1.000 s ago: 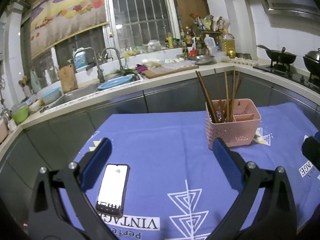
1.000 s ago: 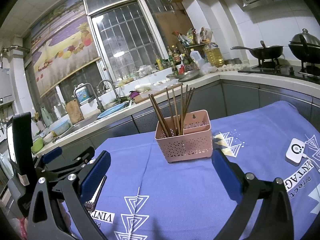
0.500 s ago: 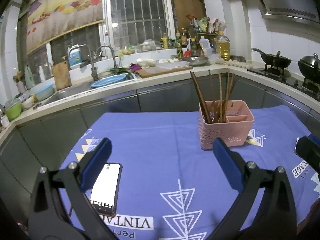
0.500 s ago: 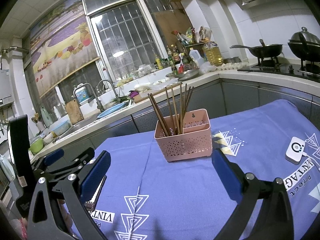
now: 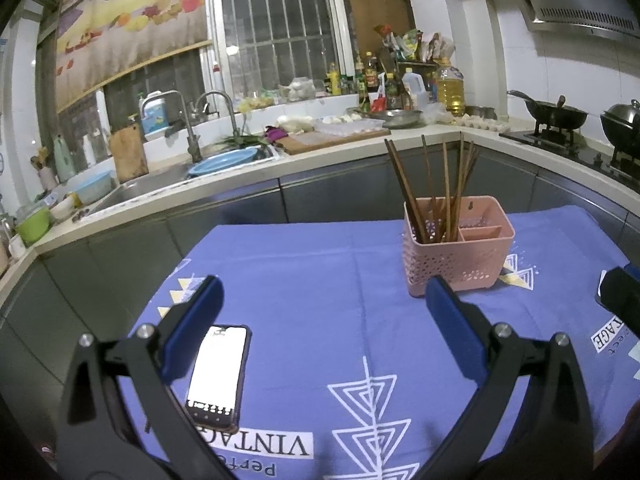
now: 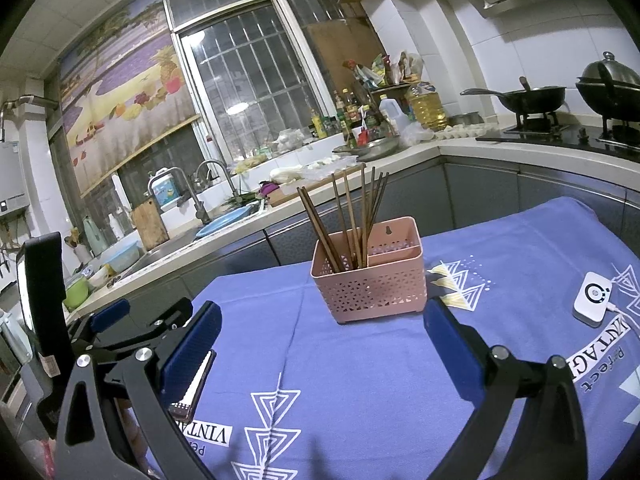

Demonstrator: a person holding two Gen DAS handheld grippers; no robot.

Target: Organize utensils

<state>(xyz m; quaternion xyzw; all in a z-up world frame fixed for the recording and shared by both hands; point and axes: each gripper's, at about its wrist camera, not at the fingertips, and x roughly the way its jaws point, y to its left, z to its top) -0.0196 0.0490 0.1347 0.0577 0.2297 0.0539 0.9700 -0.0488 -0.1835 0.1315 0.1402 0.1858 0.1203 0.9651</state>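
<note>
A pink perforated utensil basket (image 5: 456, 254) (image 6: 372, 280) stands on the blue tablecloth (image 5: 320, 280), with several brown chopsticks (image 5: 434, 188) (image 6: 348, 220) upright in its left compartment; its right compartment looks empty. My left gripper (image 5: 322, 320) is open and empty, held above the cloth in front of the basket. My right gripper (image 6: 322, 344) is open and empty, also short of the basket. The left gripper's body (image 6: 120, 328) shows at the left of the right wrist view.
A lit phone (image 5: 218, 372) lies on the cloth by the left gripper's left finger. A small white device (image 6: 594, 300) with a cable lies at the right. Behind the table run a counter with sink (image 5: 168, 176), bottles and a stove with pans (image 6: 532, 100).
Both views shifted only slightly; the left gripper drifted a little, so the basket and phone sit marginally differently in frame. Both grippers stay open and empty.
</note>
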